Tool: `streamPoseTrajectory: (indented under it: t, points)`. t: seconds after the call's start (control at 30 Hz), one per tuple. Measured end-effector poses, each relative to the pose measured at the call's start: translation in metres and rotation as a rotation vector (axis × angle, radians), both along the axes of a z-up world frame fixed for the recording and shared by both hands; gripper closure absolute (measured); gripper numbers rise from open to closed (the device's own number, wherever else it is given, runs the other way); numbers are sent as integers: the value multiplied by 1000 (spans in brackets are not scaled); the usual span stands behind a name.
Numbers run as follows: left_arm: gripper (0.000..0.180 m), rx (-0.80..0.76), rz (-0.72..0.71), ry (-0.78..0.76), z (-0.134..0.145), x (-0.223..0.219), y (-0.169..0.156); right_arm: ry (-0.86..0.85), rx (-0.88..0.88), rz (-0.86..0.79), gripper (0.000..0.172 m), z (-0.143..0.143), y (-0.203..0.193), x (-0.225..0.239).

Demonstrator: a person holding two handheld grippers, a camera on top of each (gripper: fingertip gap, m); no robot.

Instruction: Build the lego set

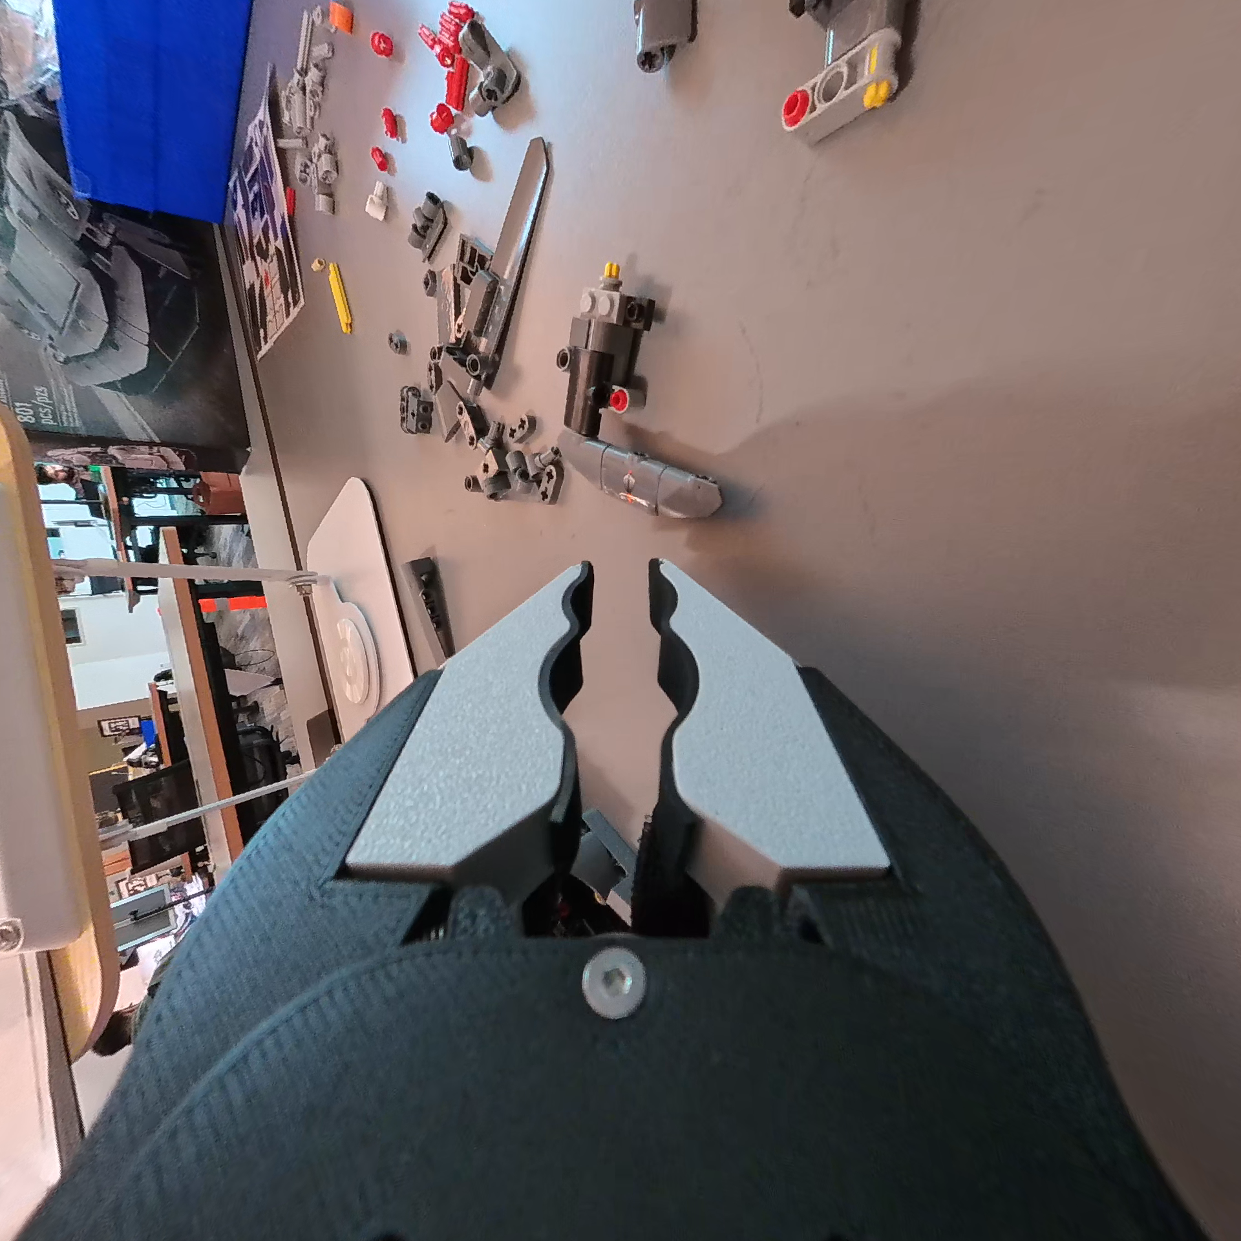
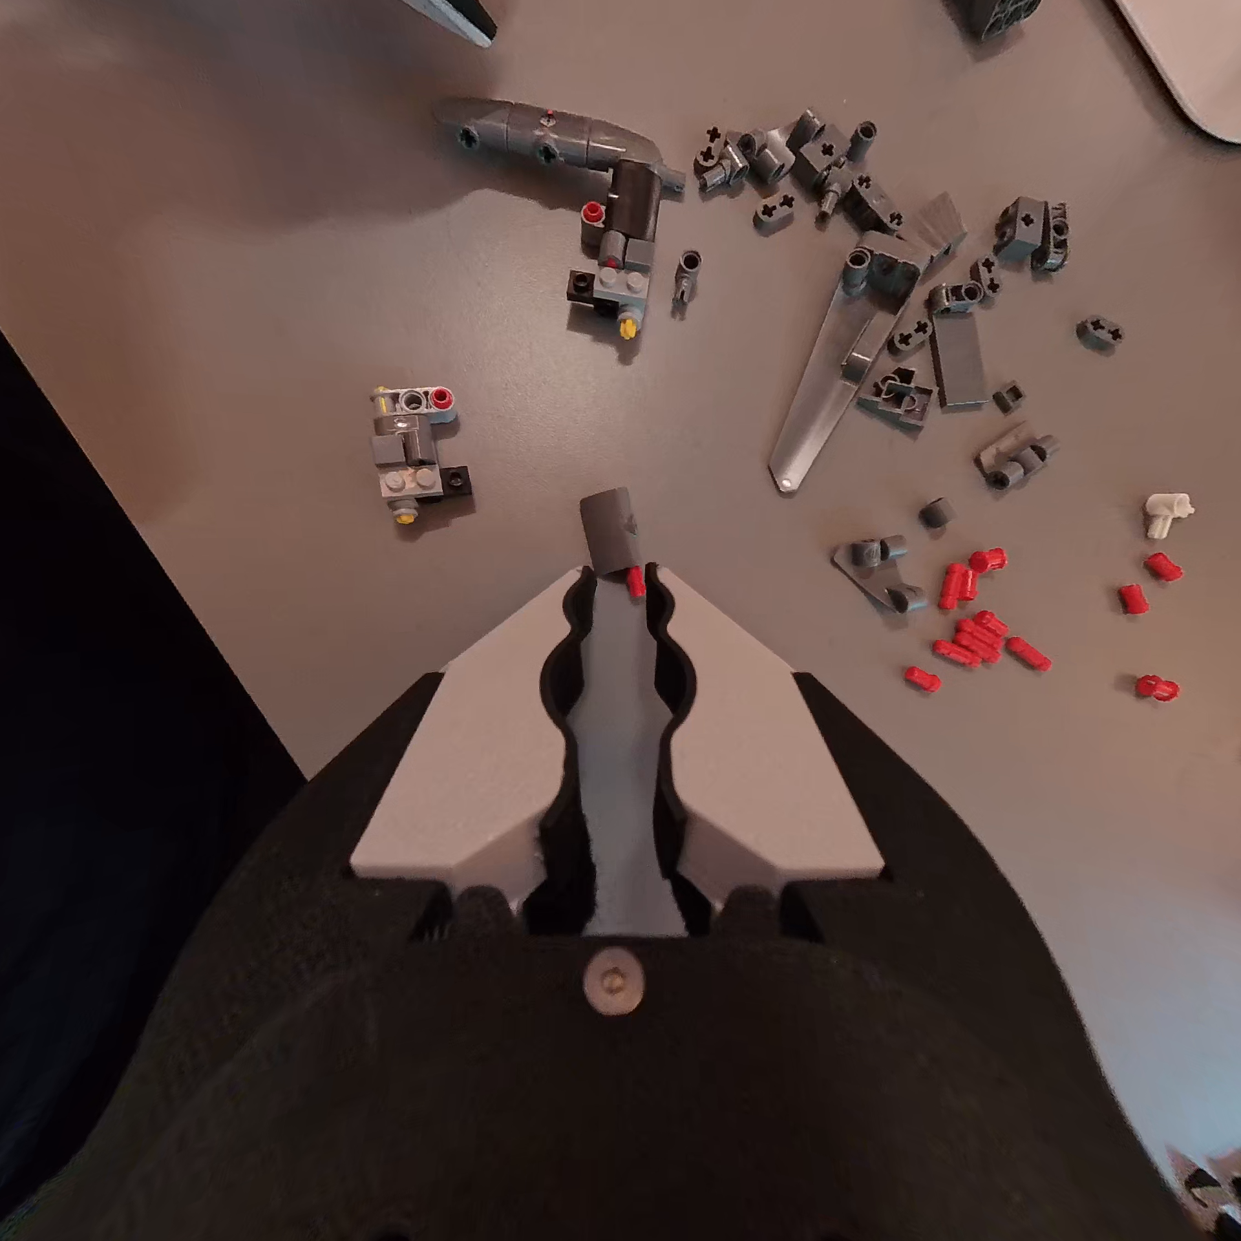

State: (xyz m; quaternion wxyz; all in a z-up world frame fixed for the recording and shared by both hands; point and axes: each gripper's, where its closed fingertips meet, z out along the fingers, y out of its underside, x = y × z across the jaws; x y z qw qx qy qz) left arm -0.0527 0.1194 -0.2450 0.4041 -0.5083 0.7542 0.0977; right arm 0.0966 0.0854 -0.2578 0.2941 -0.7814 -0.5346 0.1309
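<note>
- Black ribbed housing of the left gripper (image 1: 621, 571) fills the near part of its view; its two pale grey fingers (image 1: 510, 671) with black wavy pads stand spread, with only bare grey table (image 1: 940, 604) showing between the tips.
- Left of those fingers, a dark grey wedge-shaped plate (image 1: 430, 604) lies just beside a white rounded board (image 1: 356, 571).
- Ahead of the tips and apart from them lies a grey curved three-segment brick piece (image 1: 645, 480), and beyond it a black-and-grey brick assembly with a red stud (image 1: 604, 356).
- Far left, a dark printed cardboard box (image 1: 121, 322) stands at the table edge.
- The right gripper (image 2: 621, 571) hangs over the same table, its fingers (image 2: 725, 671) parted.
- To its left, well apart, sits a small grey brick assembly with yellow and red pins (image 2: 413, 450).
- A dark grey plastic cylinder (image 2: 608, 534) lies on the table just ahead of the right gripper's tips. The short red pin (image 2: 635, 581) at its near end reaches into the gap, close to the right pad and clear of the left one, so it is not pinched.
- Right of it lies a long tapered grey blade piece (image 2: 826, 383), and nearer, a scatter of loose red pins (image 2: 974, 631).
</note>
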Motion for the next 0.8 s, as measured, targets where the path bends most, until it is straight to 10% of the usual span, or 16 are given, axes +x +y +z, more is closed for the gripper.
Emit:
streamPoseTrajectory:
  t: [0.8]
  points:
    - [166, 31, -50, -55, 15, 12, -12, 55, -3, 91, 170, 13, -5, -13]
